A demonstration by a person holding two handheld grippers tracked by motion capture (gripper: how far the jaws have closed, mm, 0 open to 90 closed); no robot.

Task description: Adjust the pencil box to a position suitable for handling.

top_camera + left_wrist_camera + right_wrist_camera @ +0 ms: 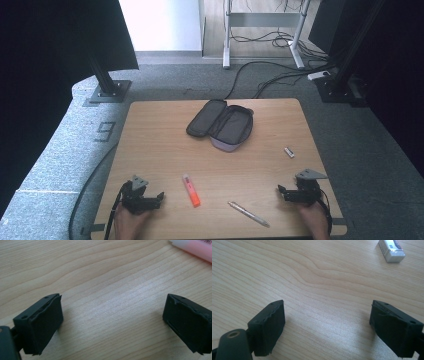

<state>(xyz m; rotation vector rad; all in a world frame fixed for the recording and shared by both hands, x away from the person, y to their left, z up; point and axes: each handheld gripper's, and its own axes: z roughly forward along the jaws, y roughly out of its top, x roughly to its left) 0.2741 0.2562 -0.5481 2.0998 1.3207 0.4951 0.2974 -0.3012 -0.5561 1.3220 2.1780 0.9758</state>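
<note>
A light wooden table holds an open dark pencil case near its far middle, unzipped and lying flat with its inside facing up. Nearer the person, an orange-pink highlighter lies between the two grippers, a silver pen lies to its right near the front edge, and a small white eraser sits off to the right. The left gripper rests at the front left, jaws wide apart and holding nothing, with the highlighter just ahead of it, its pale end seen at the corner of the left gripper view. The right gripper rests at the front right, jaws likewise apart and empty, with the eraser well ahead of it. The step in hand looks like picking up the highlighter with the left gripper. To do it well, turn the jaws across the barrel, lower until they straddle its middle, then close so it lifts level
</note>
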